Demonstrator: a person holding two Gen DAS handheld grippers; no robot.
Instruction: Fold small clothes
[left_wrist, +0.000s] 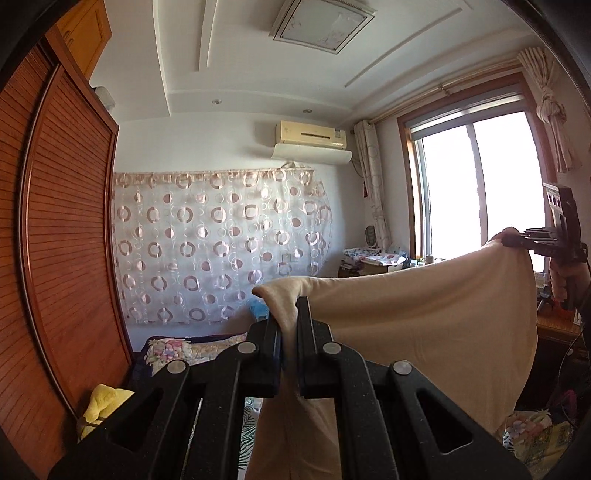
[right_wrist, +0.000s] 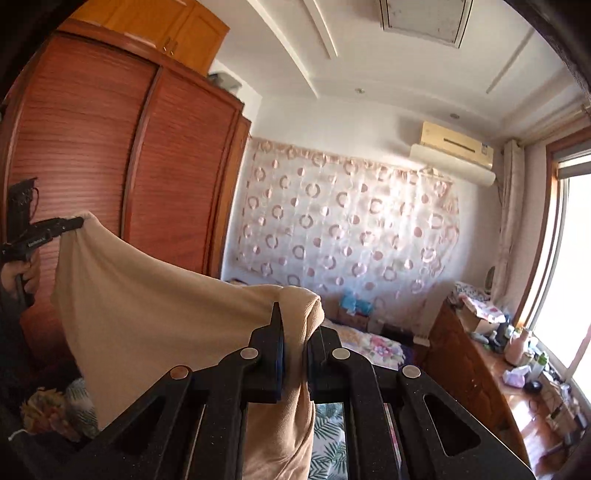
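Here the beige garment (left_wrist: 424, 306) hangs stretched from nine to three o'clock, one corner pinched in the left gripper (left_wrist: 290, 325), the other in the right gripper (right_wrist: 295, 332).

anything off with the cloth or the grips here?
Nothing stands out. The left gripper and the right gripper are each shut on a top corner of the beige cloth, which hangs between them in the air, sagging a little. No tear or stain shows.

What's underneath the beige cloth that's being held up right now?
Under the beige cloth, a leaf-print bedcover and floral bedding show past its hanging edges. Whatever lies directly below it is covered.
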